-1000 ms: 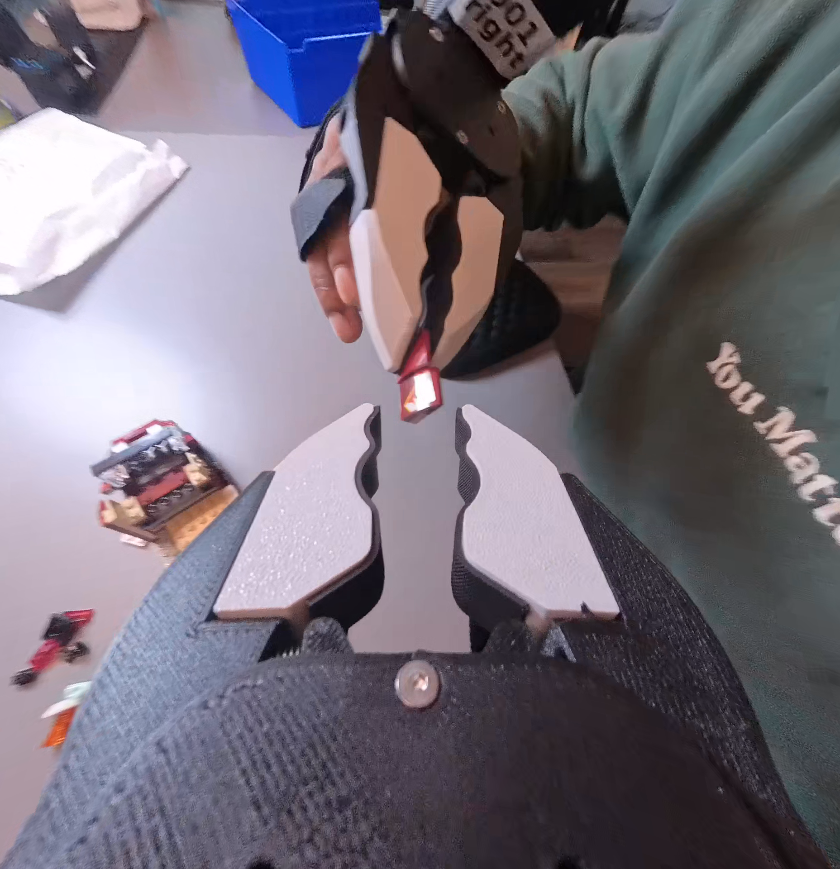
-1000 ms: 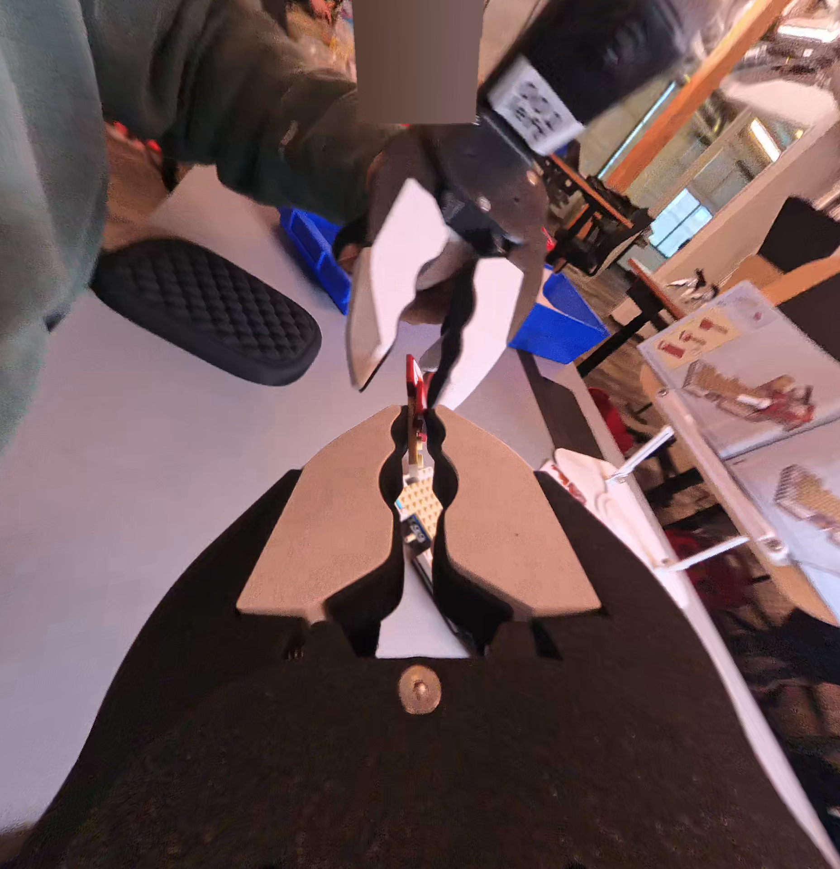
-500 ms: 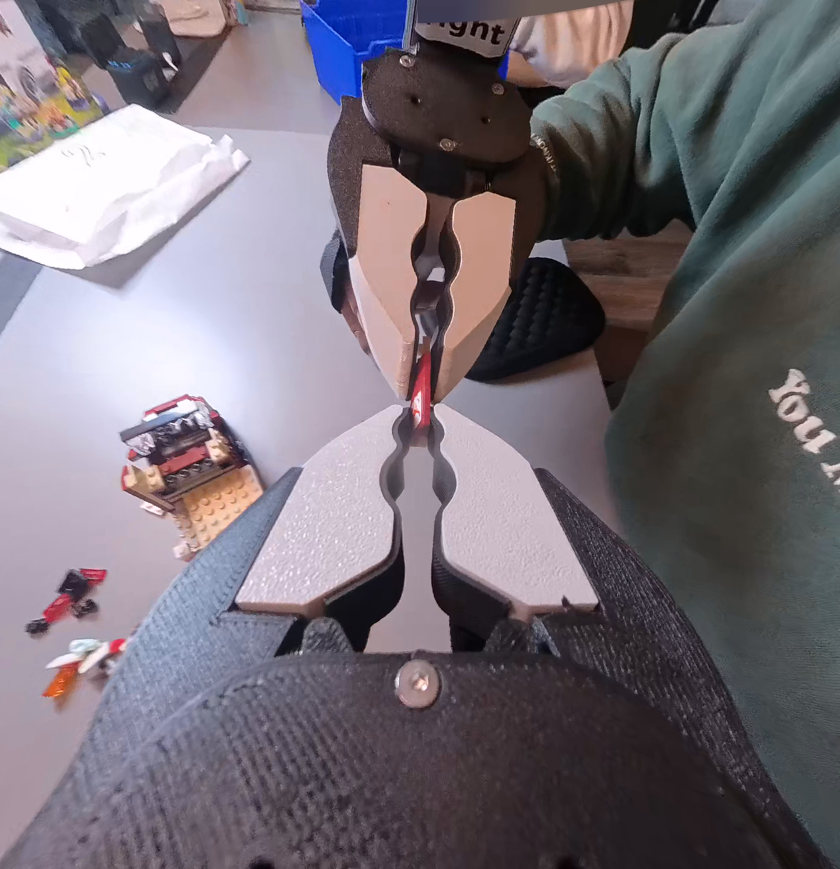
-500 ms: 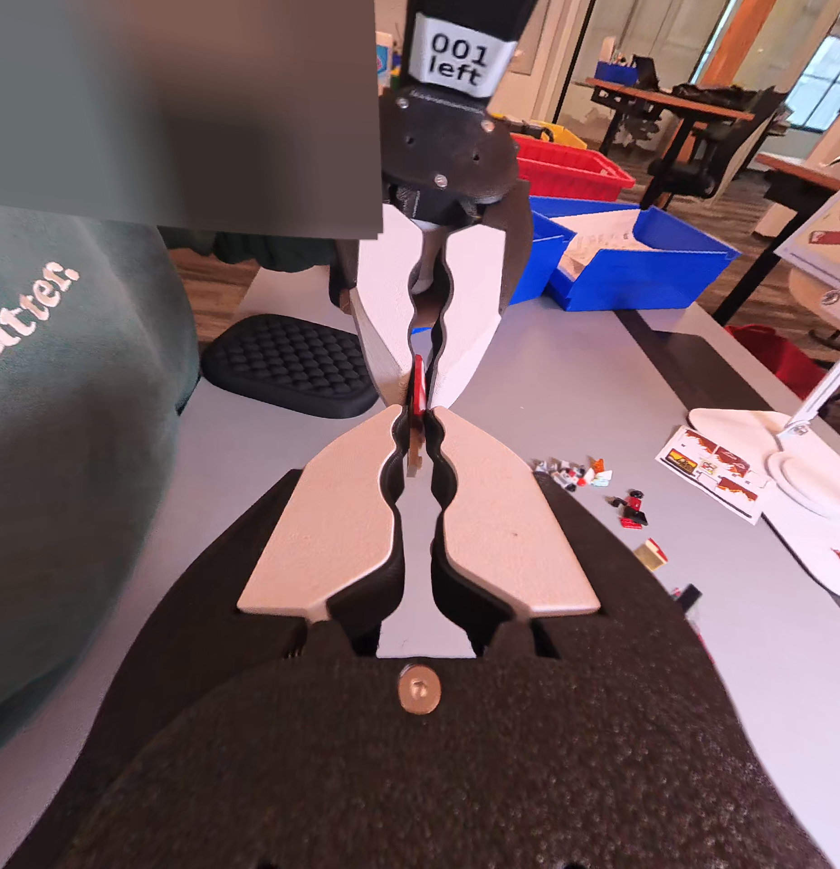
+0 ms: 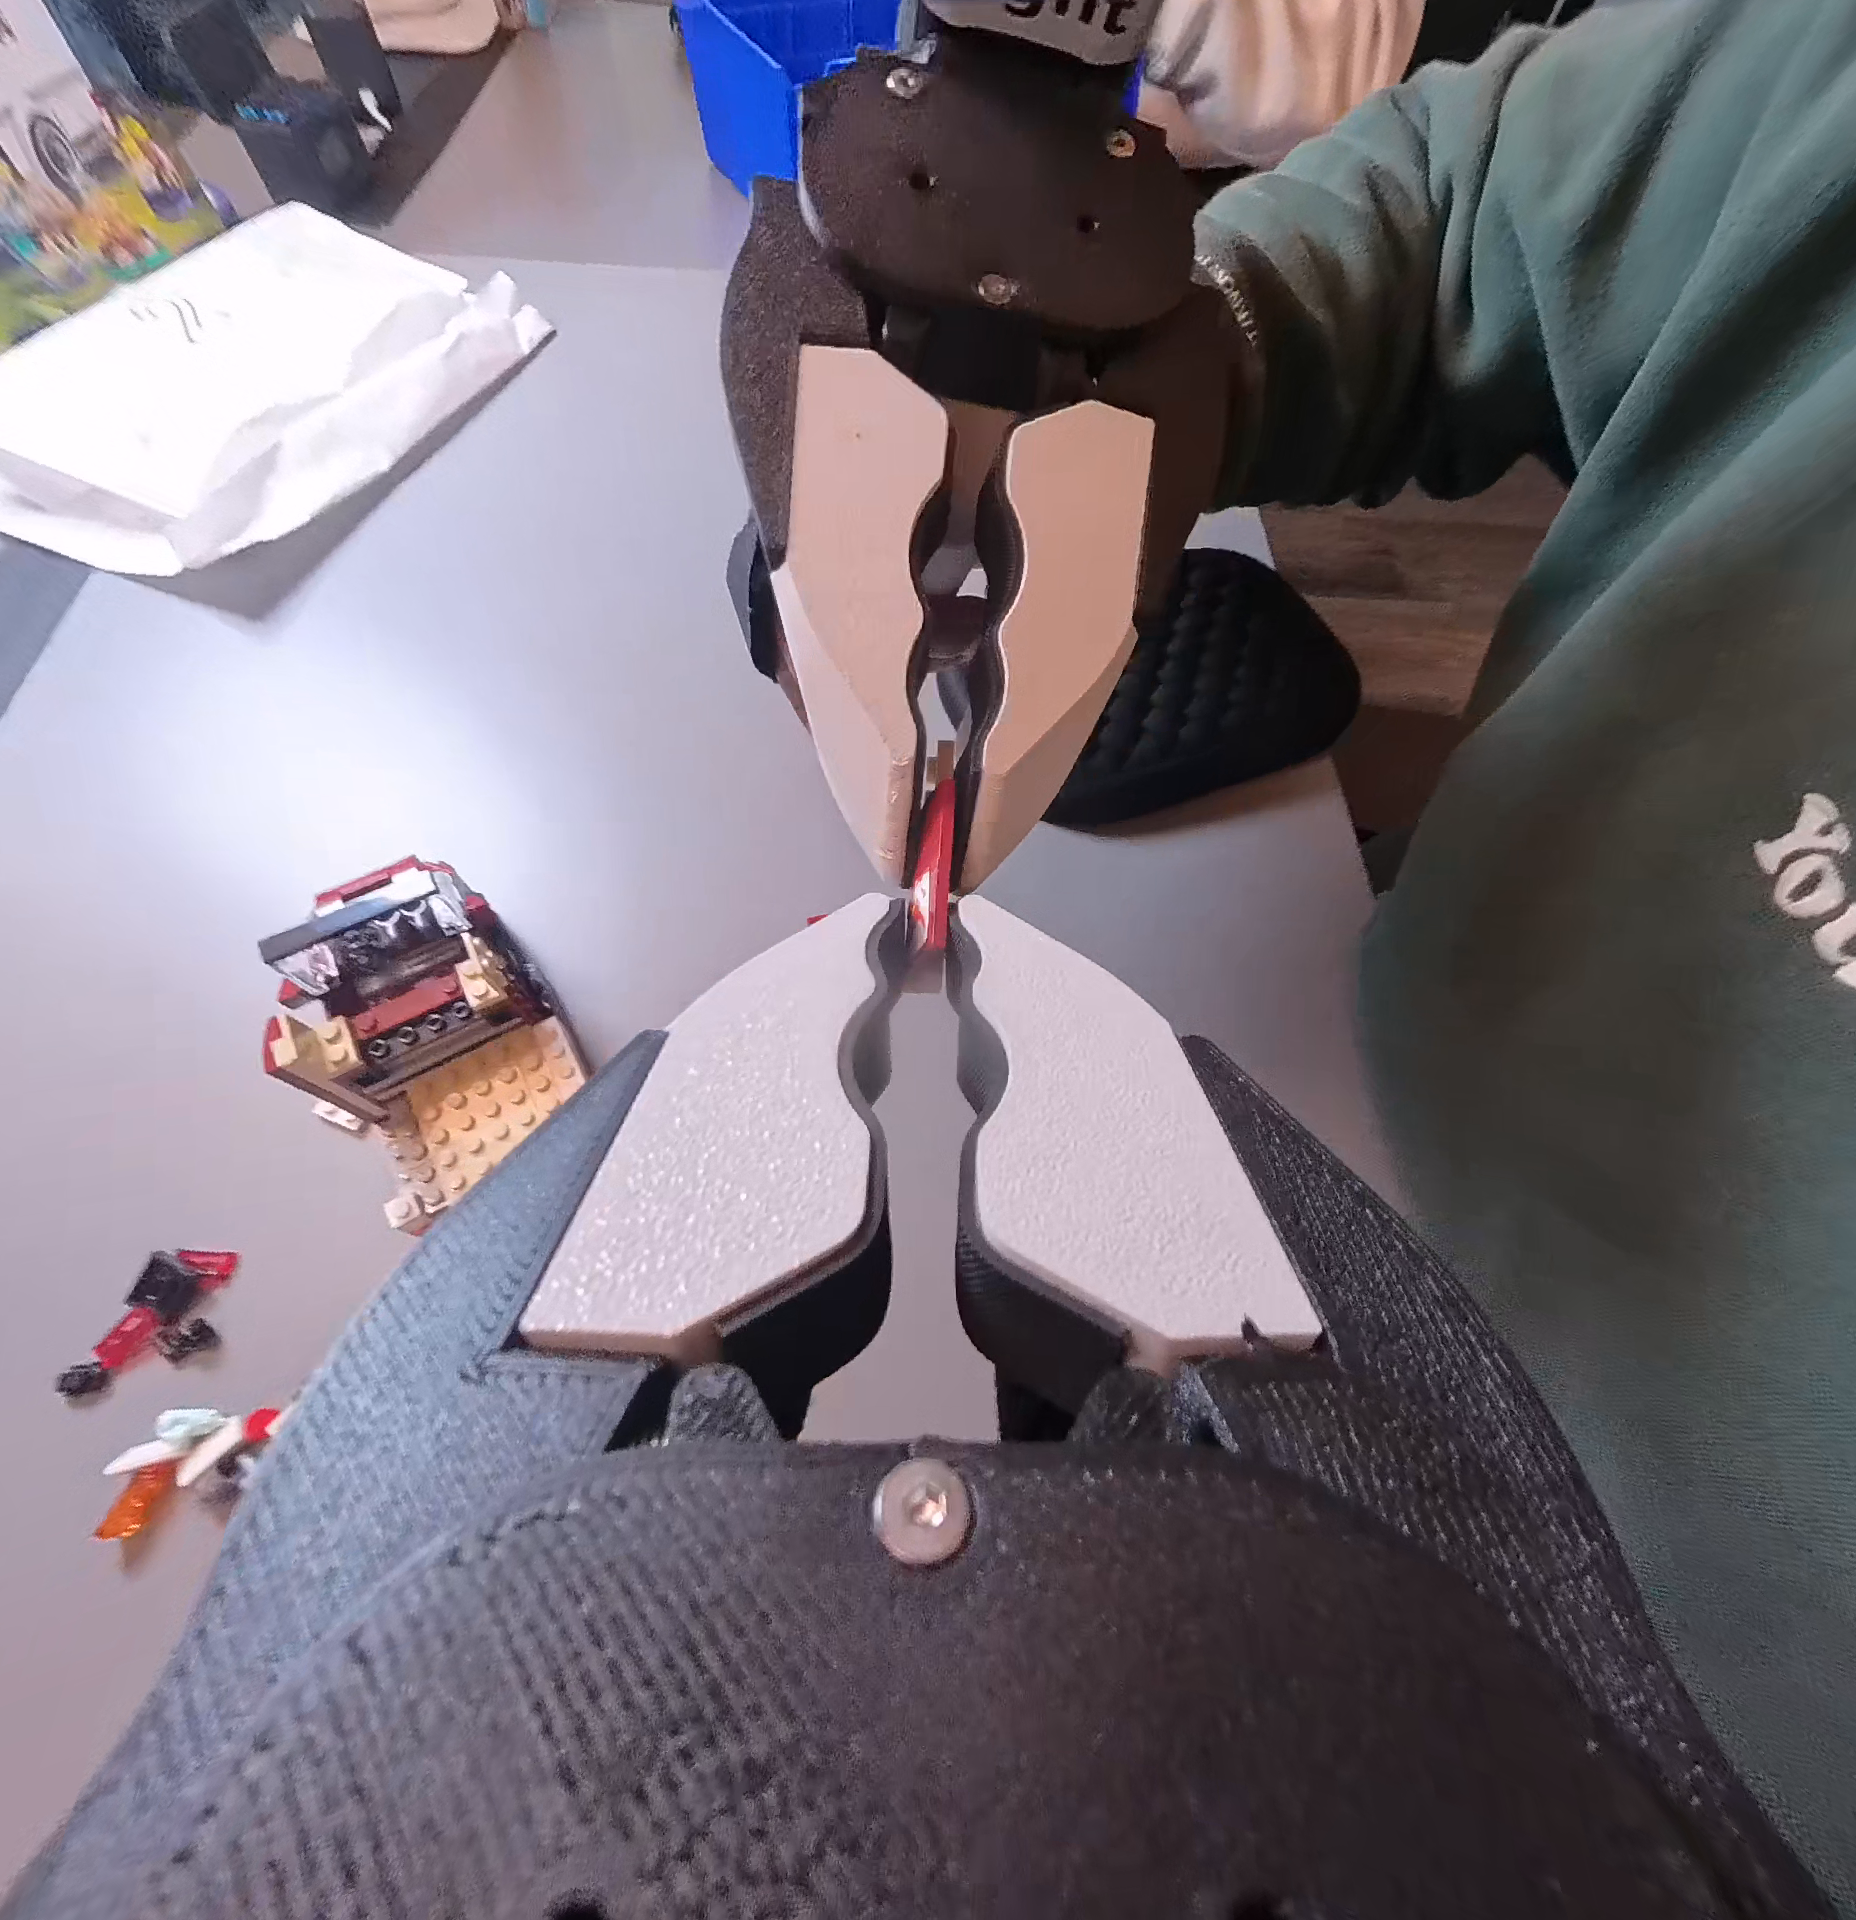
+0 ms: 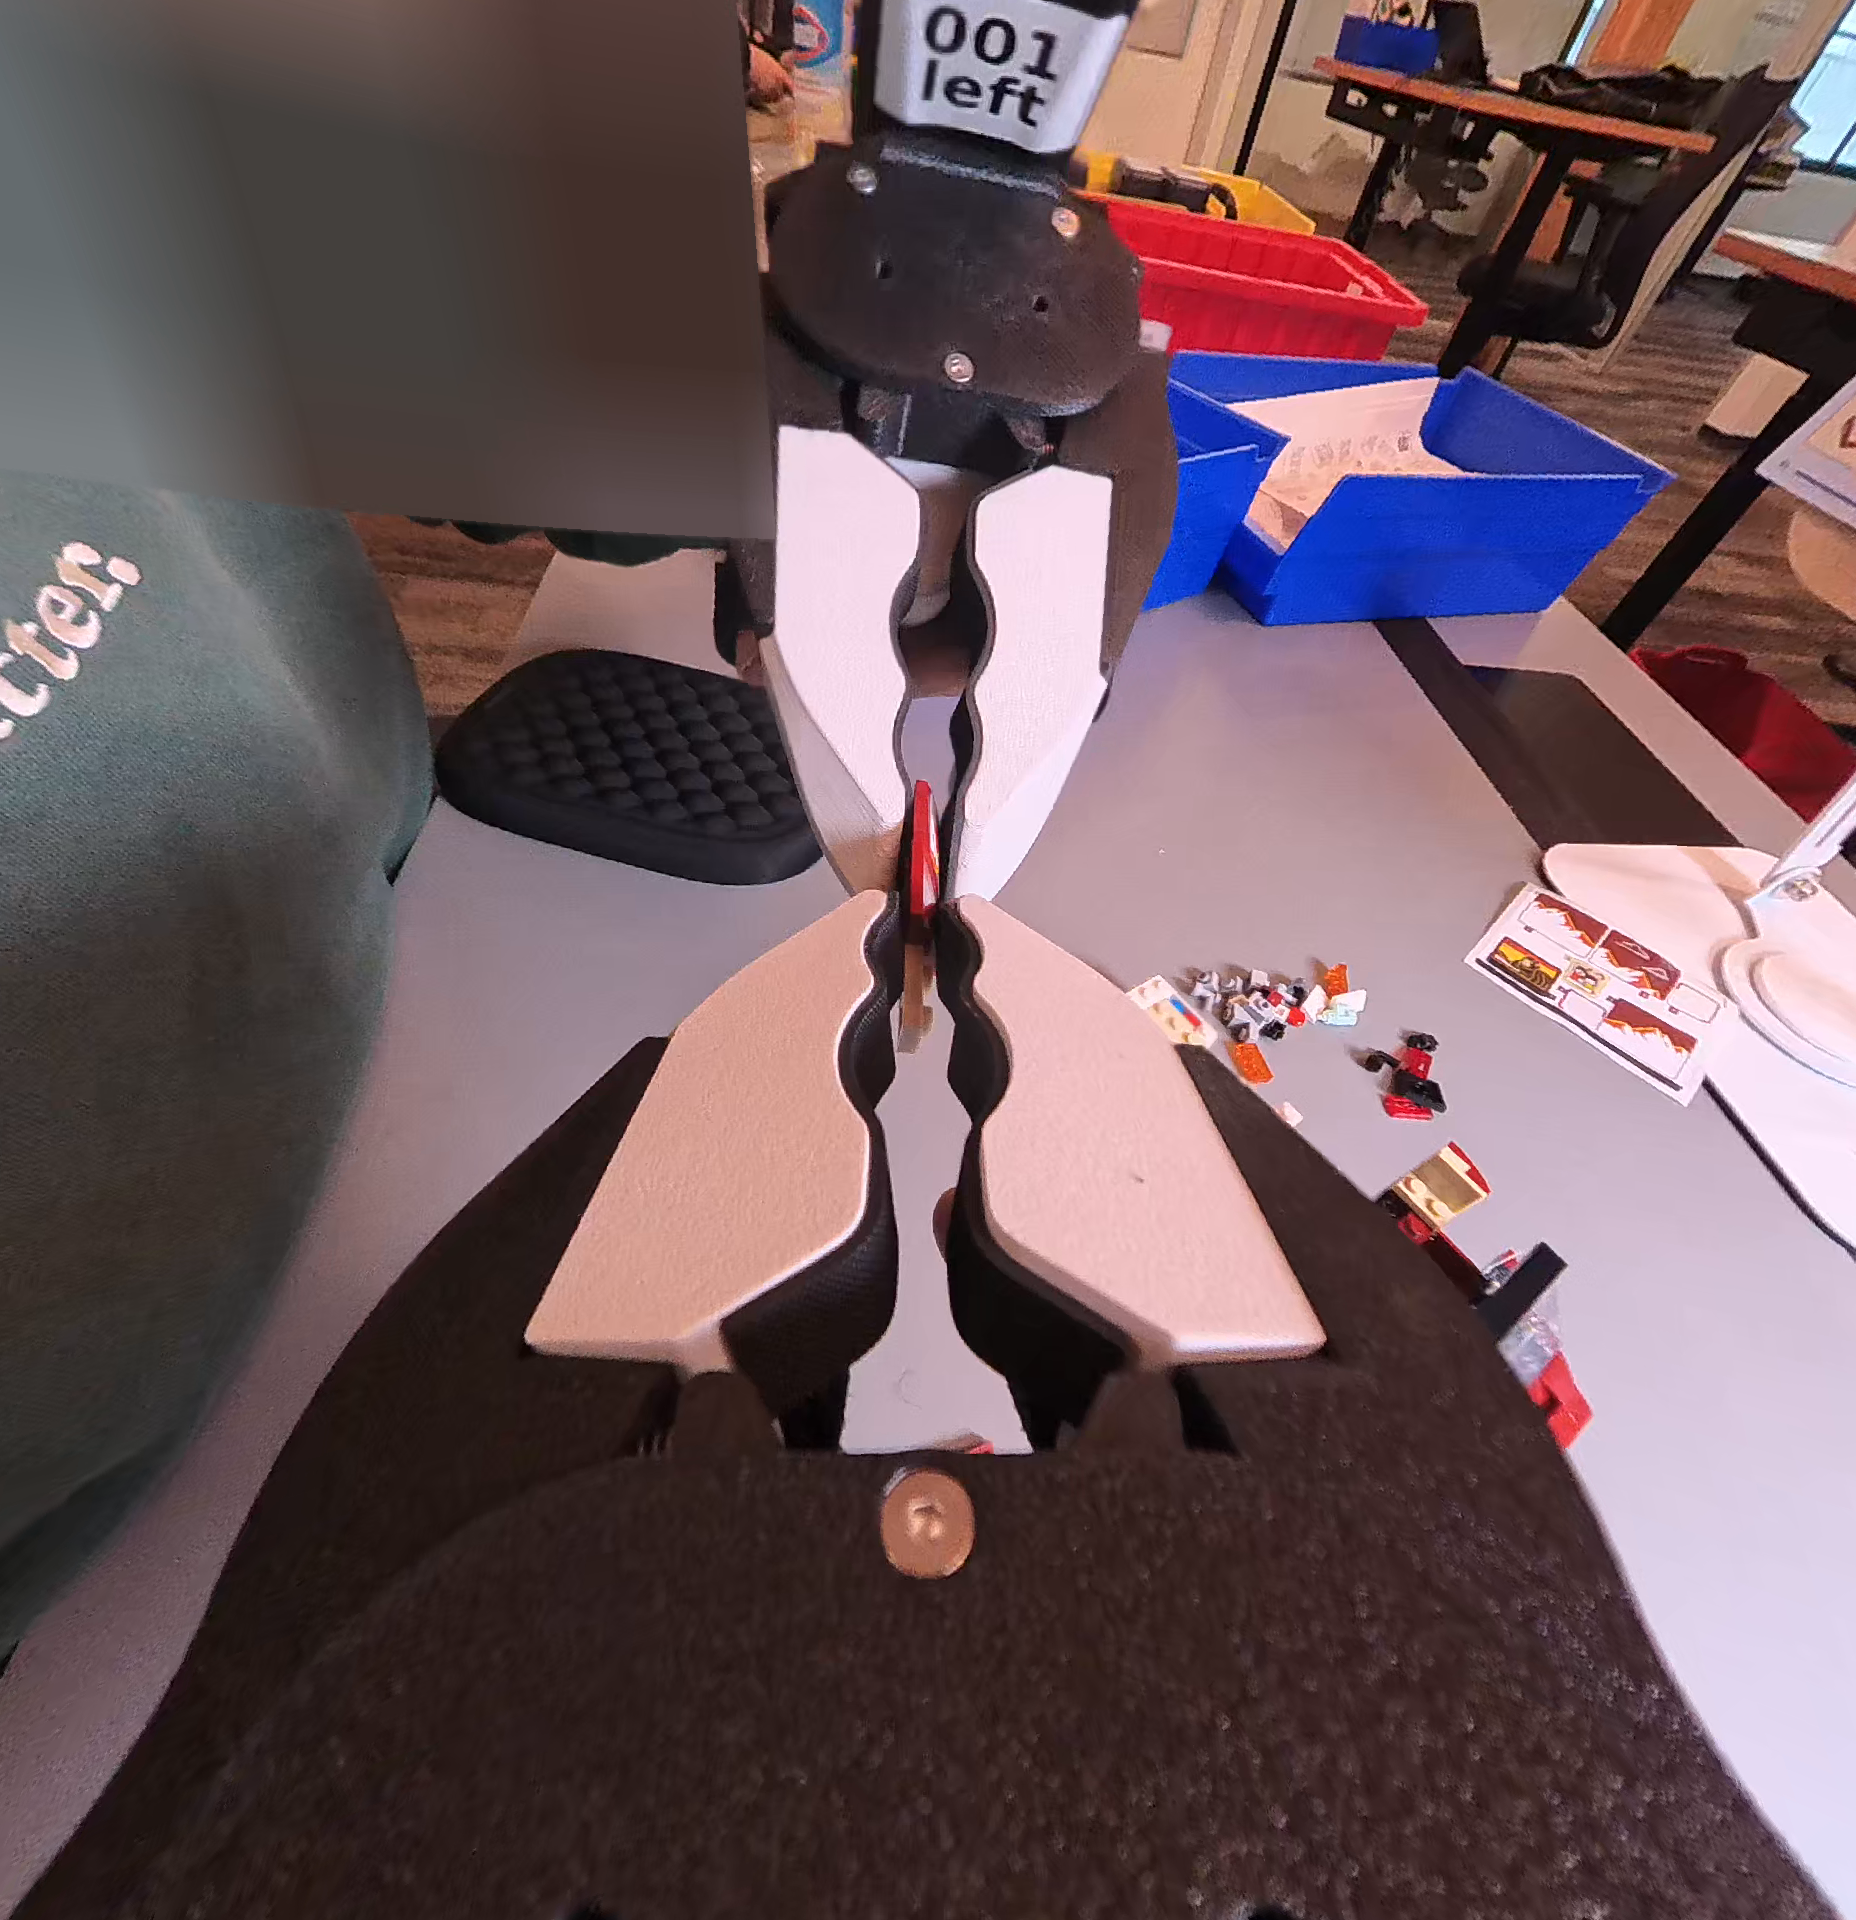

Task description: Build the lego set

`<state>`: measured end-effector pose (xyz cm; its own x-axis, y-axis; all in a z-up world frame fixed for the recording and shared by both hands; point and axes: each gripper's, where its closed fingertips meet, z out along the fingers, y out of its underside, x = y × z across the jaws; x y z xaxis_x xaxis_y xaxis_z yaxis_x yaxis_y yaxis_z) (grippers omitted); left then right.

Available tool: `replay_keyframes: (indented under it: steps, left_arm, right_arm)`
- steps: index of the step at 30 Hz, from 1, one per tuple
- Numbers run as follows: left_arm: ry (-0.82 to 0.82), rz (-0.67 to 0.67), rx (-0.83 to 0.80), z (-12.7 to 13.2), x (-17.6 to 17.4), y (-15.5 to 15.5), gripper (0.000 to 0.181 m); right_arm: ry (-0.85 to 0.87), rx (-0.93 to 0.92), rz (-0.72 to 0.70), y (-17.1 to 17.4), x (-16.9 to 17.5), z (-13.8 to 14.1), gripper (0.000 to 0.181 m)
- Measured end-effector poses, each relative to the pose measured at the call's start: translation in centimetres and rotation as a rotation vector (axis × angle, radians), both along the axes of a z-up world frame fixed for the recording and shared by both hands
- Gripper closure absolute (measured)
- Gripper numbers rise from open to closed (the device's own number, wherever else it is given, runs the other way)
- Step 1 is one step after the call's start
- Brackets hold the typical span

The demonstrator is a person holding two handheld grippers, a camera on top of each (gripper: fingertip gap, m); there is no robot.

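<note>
Thin red lego piece (image 5: 934, 868) pinched edge-on in mid-air above the grey table (image 5: 404, 748), caught from both ends at once. Clamped on its near end by the left gripper (image 5: 922, 914), fingertips closed to a narrow slit around it; clamped on its far end by the right gripper (image 5: 929, 862), which points back toward the left one, tip to tip. Same meeting seen from the other side: right gripper (image 6: 919, 920) closed on the red piece (image 6: 922, 862), a tan part hanging just behind it between the pads, left gripper (image 6: 919, 847) biting from opposite. Down on the table, well to one side, a partly built model (image 5: 415, 1029) on a tan studded plate, dark red and black layers on top. Nearer the edge, a scatter of small loose pieces (image 5: 160, 1371). Farther off, a white paper bag (image 5: 217, 384), a black textured pad (image 5: 1215, 696) behind the grippers, a sticker sheet (image 6: 1599, 987) beside a white lamp base (image 6: 1755, 935), and a blue bin (image 6: 1423, 499) at the back. Green sleeve and sweatshirt (image 5: 1651, 727) filling one side.
</note>
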<state>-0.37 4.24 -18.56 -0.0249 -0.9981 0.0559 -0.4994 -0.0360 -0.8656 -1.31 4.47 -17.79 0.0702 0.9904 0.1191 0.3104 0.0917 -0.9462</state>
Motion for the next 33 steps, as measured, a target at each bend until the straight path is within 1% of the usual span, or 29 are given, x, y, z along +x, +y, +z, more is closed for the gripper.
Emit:
replay_keyframes:
  steps: [2,4,6,7,11,15,17,24,27,31,33]
  left_arm:
    - [-0.009,0.003,0.072,-0.2,0.0,0.0,0.17]
    - [-0.01,-0.016,0.144,-0.5,0.0,-0.2,0.175]
    - [0.013,-0.018,0.235,-1.0,-0.1,-0.1,0.175]
    - [0.025,-0.018,0.247,-1.2,-0.2,-0.2,0.174]
    - [0.023,-0.024,0.218,-1.8,-0.5,-0.4,0.174]
    - [0.033,-0.024,0.241,-2.2,-0.6,-0.4,0.174]
    - [0.039,-0.031,0.262,-2.3,-0.6,-0.6,0.174]
    - [0.029,-0.033,0.285,-2.2,-0.6,-0.8,0.174]
    - [0.006,-0.006,0.372,-2.3,-0.5,-0.6,0.174]
    - [0.0,0.014,0.572,-2.0,-0.8,-0.6,0.175]
    - [0.0,0.005,0.682,-1.6,-0.9,-0.9,0.175]
  right_arm:
    - [-0.001,-0.014,0.012,-0.2,-0.1,-0.2,0.175]
    - [0.0,-0.044,0.02,-0.3,-0.2,-0.4,0.175]
    - [-0.01,-0.063,0.027,-0.3,-0.3,-0.8,0.175]
    - [-0.013,-0.071,0.03,-0.4,-0.4,-1.0,0.175]
    - [-0.012,-0.065,0.028,-0.7,-0.7,-1.5,0.175]
    - [-0.02,0.0,-0.002,-0.8,-0.8,-1.8,0.173]
    - [-0.042,0.036,0.004,-1.0,-0.8,-2.0,0.175]
    - [-0.029,0.08,0.004,-1.3,-0.8,-1.9,0.175]
    - [-0.034,0.11,-0.009,-1.1,-0.8,-2.1,0.175]
    - [-0.06,0.296,-0.048,-1.3,-1.1,-1.9,0.175]
    - [-0.079,0.38,-0.064,-1.4,-1.0,-1.6,0.167]
